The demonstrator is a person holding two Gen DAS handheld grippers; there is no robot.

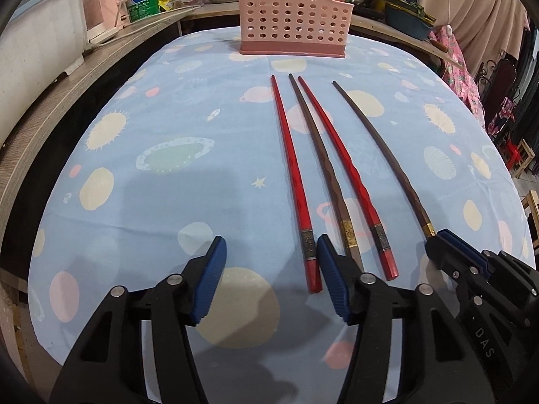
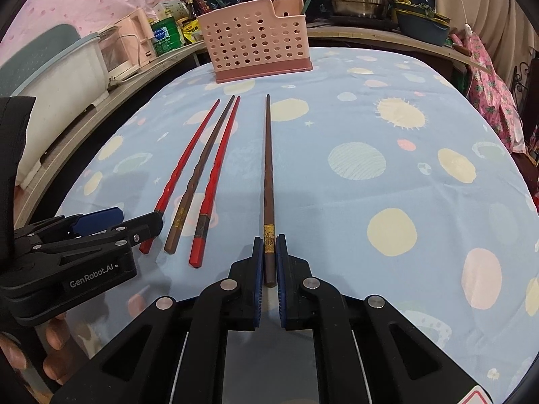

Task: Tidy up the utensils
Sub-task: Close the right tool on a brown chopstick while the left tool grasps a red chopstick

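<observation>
On the worktop, covered with a pale blue cloth printed with planets and suns, we see four long chopsticks lying roughly parallel, their thin tips toward a pink perforated plastic utensil basket that stands upright at the far edge. Our right tool is clenched on the thick end of the separate dark brown wooden chopstick with a gold band; its blue pads press the shaft from both sides just behind the band. That chopstick appears to rest on the cloth, though we cannot tell whether the gripped end is lifted. To its left lie the other three close together: a red chopstick, a second brown chopstick with a gold band and another red chopstick, their far tips nearly touching. Our left tool is released, its jaws standing apart with only cloth between them; its right-hand blue pad sits between the butt of the leftmost red chopstick and that of the brown one, partly covering the latter. A person's fingers show beneath the left tool's body in the right wrist view.
</observation>
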